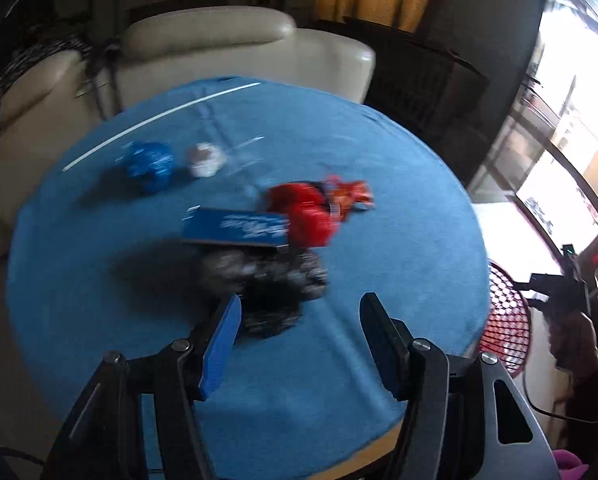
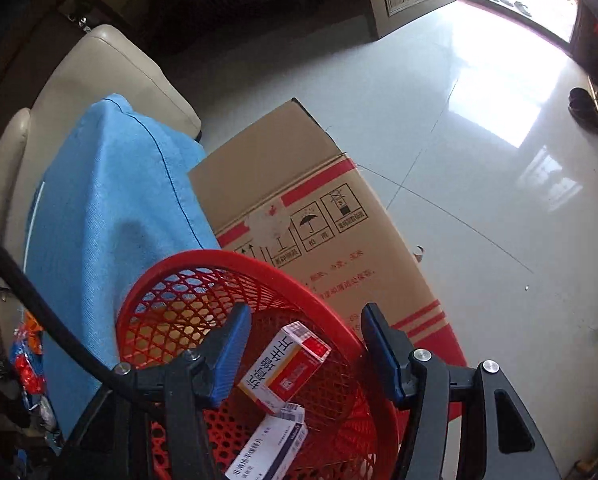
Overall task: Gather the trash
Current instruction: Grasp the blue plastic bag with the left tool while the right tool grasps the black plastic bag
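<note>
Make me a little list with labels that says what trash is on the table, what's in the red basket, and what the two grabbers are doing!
table: blue cloth over it
trash on table: blue crumpled wrapper; white paper ball; red wrapper; blue box; dark crinkly wrapper
red basket: beside the table, by a cardboard box
in basket: red and white box; white box
left gripper: open, empty, over the table
right gripper: open, empty, above the basket

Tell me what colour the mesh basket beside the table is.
Red. The mesh basket shows best in the right wrist view.
</note>
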Available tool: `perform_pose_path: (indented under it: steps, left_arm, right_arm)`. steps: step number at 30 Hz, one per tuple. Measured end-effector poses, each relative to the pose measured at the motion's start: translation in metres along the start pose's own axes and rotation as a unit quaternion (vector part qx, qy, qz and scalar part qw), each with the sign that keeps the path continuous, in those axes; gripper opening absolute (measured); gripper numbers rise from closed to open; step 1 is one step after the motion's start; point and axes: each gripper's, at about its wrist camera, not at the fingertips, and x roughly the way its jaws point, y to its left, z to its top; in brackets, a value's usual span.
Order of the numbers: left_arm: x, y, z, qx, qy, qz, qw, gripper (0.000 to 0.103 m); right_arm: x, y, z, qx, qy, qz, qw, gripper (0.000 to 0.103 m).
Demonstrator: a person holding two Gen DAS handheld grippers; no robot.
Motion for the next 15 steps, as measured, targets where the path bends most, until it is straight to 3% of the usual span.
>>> perform_pose_path:
  steps: [2,4,7,10,12,15]
  left_arm:
    - [-0.001,0.026,-0.007,-0.025,0.001,0.016,0.9996,0.063]
    - [0.001,0.046,-0.012,-0.045,0.005,0.034,0.9984,0.063]
    - [0.008,0.067,-0.015,-0.073,0.012,0.044,0.9962,0.063]
    - [0.015,0.079,-0.017,-0.097,0.019,0.040,0.9943,0.063]
    - [0.018,0.084,-0.019,-0.104,0.023,0.043,0.9934,0.063]
    - [0.017,0.095,-0.022,-0.115,0.021,0.041,0.9923,0.063]
  right_arm:
    - [-0.012,-0.006,0.002,0.006,-0.019,-0.027,0.999,0.061]
    - [-0.038,-0.003,0.006,0.004,-0.078,-0.065,0.995,0.061]
    - [-0.080,0.022,0.006,-0.025,-0.151,-0.049,0.987,0.061]
    - [-0.113,0.085,-0.009,-0.123,-0.191,0.011,0.974,0.061]
    - [-0.115,0.128,-0.025,-0.179,-0.162,0.088,0.966,0.061]
    - [-0.101,0.187,-0.051,-0.246,-0.108,0.157,0.950,0.061]
